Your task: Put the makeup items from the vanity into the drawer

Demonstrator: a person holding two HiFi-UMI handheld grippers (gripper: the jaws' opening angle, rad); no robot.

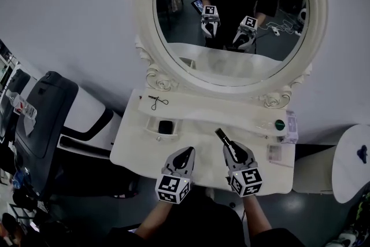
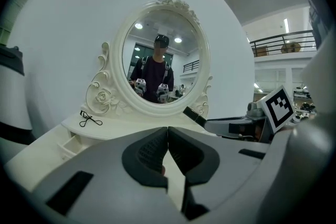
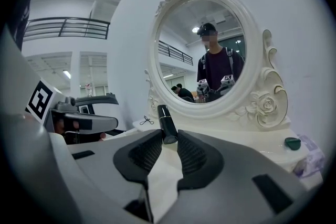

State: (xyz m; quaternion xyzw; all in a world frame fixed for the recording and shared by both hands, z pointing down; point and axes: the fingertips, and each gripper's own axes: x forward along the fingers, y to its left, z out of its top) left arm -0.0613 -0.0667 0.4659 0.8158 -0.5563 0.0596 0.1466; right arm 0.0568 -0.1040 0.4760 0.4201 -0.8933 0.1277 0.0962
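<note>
A black makeup tube (image 1: 221, 137) sticks up and forward from my right gripper (image 1: 230, 149), which is shut on its lower end above the front of the white vanity (image 1: 139, 150). In the right gripper view the tube (image 3: 166, 122) stands pinched between the pads of the right gripper (image 3: 169, 140). My left gripper (image 1: 186, 153) hovers beside it on the left, shut and empty, and in its own view the left gripper (image 2: 168, 136) shows its jaws meeting. A small open drawer (image 1: 161, 126) sits left of centre with something dark inside. A black eyelash curler (image 1: 156, 102) lies on the shelf behind it.
A green-topped item (image 1: 280, 124) and a pale packet (image 1: 292, 126) rest at the right end of the shelf, with a clear small item (image 1: 274, 153) in front. The oval mirror (image 1: 231, 14) rises behind. A black chair (image 1: 49, 118) stands at the left, a round white table (image 1: 351, 162) at the right.
</note>
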